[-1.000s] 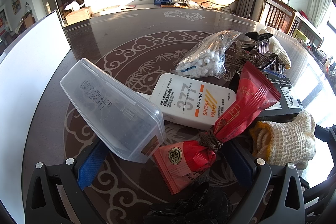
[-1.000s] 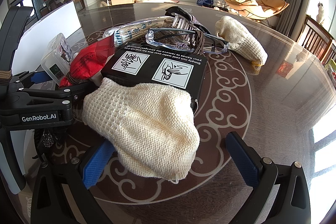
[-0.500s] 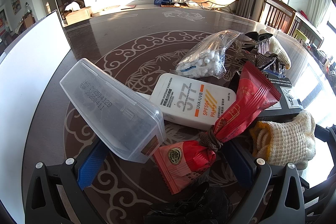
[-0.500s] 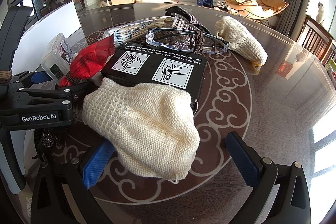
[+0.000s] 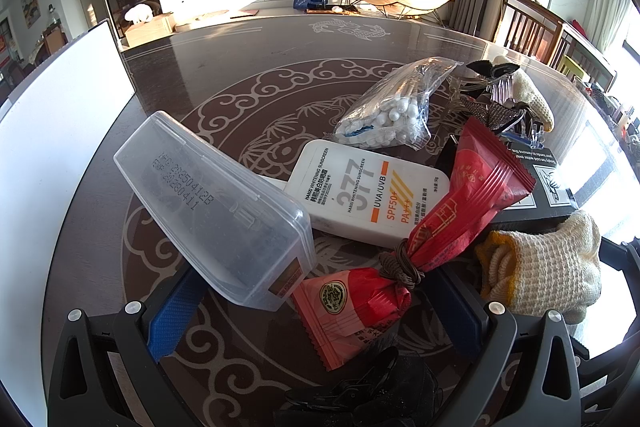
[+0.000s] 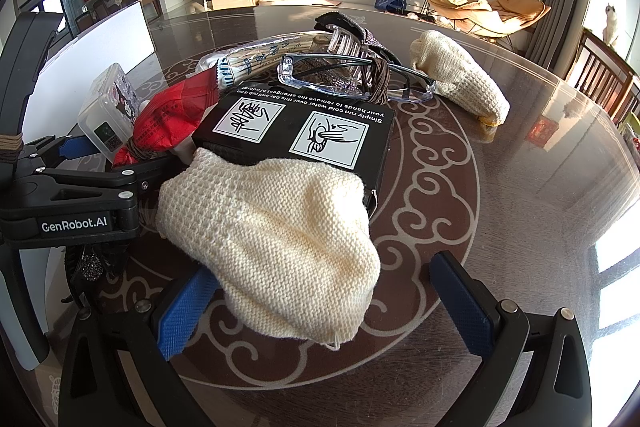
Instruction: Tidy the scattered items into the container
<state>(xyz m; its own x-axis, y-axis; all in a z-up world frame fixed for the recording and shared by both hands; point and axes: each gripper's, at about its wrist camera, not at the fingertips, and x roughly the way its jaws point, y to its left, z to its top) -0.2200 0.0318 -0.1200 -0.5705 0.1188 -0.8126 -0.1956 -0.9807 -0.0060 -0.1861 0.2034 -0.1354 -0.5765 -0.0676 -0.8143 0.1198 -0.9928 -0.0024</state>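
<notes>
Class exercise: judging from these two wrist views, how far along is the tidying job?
Done: nothing visibly. In hand: nothing; left gripper is open around the red snack packet, right gripper open around the knitted glove. Left: clear plastic case, sunscreen, cotton swabs, glasses, black box.

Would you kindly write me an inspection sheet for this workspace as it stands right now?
Surface: dark glossy table with pale scroll pattern, strong sun glare on the right.
Job's things: clear plastic box, sunscreen tube, red snack packet, bag of cotton swabs, knit glove lying partly on a black box, glasses, second glove. White container on the left.
Clutter: dark hair clip near the left claw.
Grippers: left claw open, around the box's end and the packet; right claw open, around the glove.
Cables: nothing seen.
Surroundings: living room, television, armchair, cat by the window.
</notes>
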